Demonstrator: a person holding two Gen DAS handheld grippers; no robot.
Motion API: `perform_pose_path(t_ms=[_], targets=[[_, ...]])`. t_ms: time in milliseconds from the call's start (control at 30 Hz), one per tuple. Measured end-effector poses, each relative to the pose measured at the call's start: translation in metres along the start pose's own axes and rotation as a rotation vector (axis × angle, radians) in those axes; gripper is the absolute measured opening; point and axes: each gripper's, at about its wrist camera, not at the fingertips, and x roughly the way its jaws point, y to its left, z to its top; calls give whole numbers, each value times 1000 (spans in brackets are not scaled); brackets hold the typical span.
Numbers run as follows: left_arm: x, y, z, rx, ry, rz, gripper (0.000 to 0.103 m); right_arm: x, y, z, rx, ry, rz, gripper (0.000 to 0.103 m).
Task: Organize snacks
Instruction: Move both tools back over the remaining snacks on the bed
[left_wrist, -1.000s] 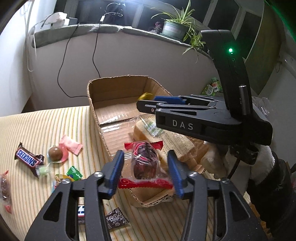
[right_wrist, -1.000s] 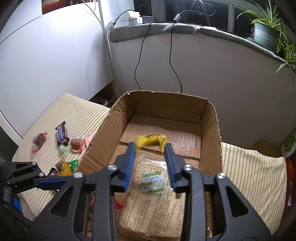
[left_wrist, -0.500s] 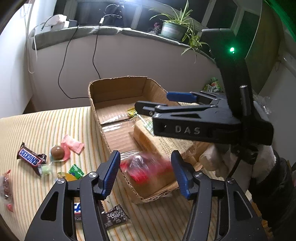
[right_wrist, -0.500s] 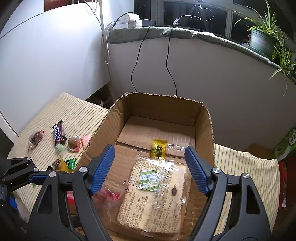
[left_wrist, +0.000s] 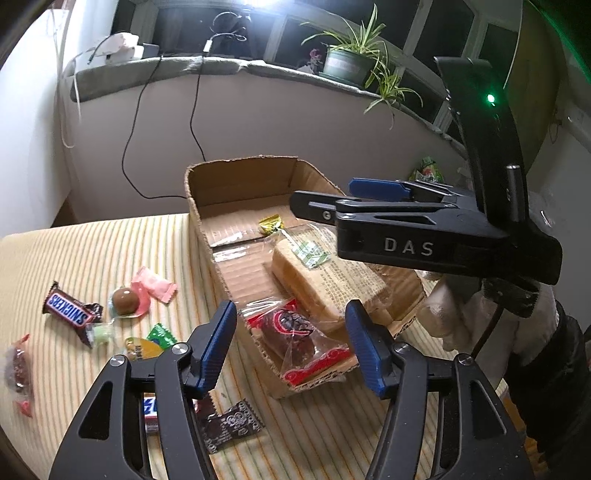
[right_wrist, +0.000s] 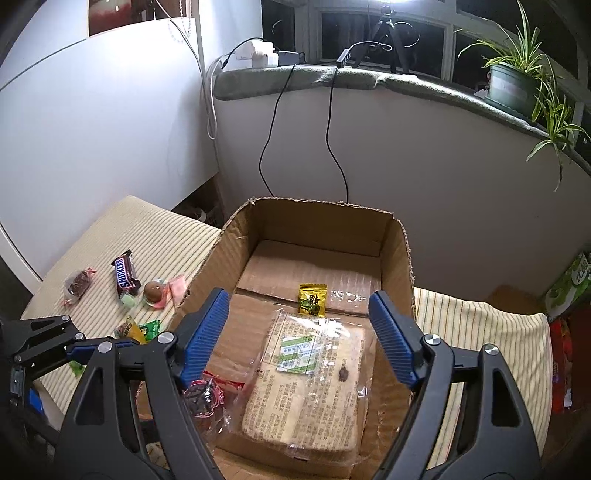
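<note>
The cardboard box (left_wrist: 236, 184) sits on the striped counter (left_wrist: 92, 251) and holds three snacks. A big bread pack (right_wrist: 314, 384) in clear wrap lies in the middle of the box. A small yellow packet (right_wrist: 312, 299) lies just behind the bread pack, on the box floor. A dark cake in a red and clear wrapper (left_wrist: 295, 332) lies at the near end of the box, touching the bread pack. In the right wrist view most of this cake is hidden behind a gripper finger. The left gripper (left_wrist: 291, 343) hangs over the cake with its jaws apart and not touching it, so it has let go. The right gripper (right_wrist: 299, 332) is over the bread pack, jaws wide apart and holding nothing. More snacks lie on the counter beside the box: a Snickers bar (left_wrist: 68, 308), a round brown sweet (left_wrist: 125, 300), a pink packet (left_wrist: 157, 285), a green candy (left_wrist: 160, 334), and a dark packet (left_wrist: 229, 424) close to the camera. One more bar (left_wrist: 149, 410) is partly hidden under the left gripper, so its name is hard to read. A snack at the left edge (left_wrist: 16, 369) is cut off.
</note>
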Motion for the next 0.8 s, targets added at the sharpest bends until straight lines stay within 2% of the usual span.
perform_pose_path(t_ms=[367, 567, 800], targets=[[-54, 45, -21, -76, -54, 77, 61, -36, 29, -11, -7, -52, 61, 81], [-85, 79, -40, -146, -81, 129, 61, -54, 64, -28, -41, -63, 140, 81], [-113, 114, -71, -228, -91, 180, 61, -57, 113, -49, -133, -28, 223, 80]])
